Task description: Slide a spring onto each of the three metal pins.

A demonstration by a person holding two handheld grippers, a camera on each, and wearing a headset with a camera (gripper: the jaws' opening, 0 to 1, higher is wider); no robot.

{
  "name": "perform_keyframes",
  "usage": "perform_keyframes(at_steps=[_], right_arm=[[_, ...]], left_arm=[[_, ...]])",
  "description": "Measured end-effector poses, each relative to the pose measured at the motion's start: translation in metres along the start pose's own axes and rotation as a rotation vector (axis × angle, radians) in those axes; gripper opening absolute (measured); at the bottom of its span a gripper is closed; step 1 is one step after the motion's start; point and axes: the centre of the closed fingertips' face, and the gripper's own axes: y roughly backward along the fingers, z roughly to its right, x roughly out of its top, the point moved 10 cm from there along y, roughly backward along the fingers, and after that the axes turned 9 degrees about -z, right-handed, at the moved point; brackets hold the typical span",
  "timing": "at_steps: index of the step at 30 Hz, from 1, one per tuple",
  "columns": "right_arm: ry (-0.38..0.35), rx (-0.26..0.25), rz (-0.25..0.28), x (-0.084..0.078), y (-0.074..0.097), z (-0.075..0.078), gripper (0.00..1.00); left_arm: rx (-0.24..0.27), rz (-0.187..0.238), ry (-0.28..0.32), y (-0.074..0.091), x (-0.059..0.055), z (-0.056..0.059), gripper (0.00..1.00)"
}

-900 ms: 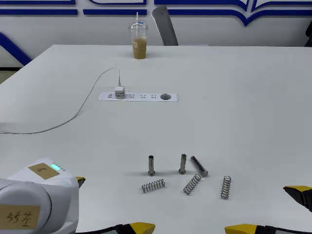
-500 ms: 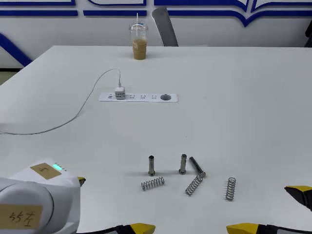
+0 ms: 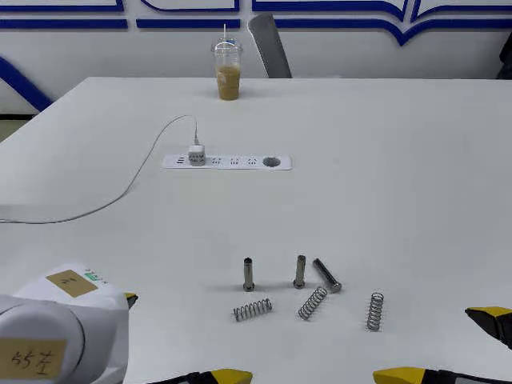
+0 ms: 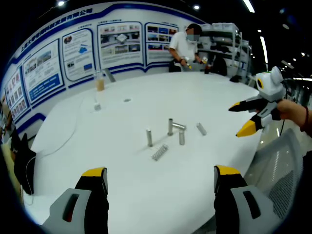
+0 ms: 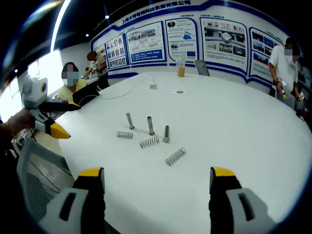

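Three springs [image 3: 253, 309] lie loose on the white table [image 3: 400, 160], just in front of the three pins [image 3: 300, 271]; two pins stand upright, one lies flat; the left gripper [image 4: 161, 171] and right gripper [image 5: 156, 171] hover nearby, jaws spread wide.

Left tool [image 4: 161, 171] and right tool [image 5: 157, 171], jaws spread wide.

Three short grey metal pins [image 3: 248, 274] [image 3: 300, 271] [image 3: 326, 274]; three coiled steel springs [image 3: 252, 310] [image 3: 313, 302] [image 3: 374, 310] at their six o'clock; one white power strip [image 3: 228, 162]; one clear plastic drink cup [image 3: 228, 70] at twelve o'clock.
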Motion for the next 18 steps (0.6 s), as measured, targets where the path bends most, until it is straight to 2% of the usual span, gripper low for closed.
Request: perform_keyframes(at_steps=[18], right_arm=[[-0.023, -0.038, 0.016, -0.0012, -0.0008, 0.0076, 0.82]], left_arm=[[-0.002, 0.011, -0.004, 0.0003, 0.0015, 0.0008, 0.92]])
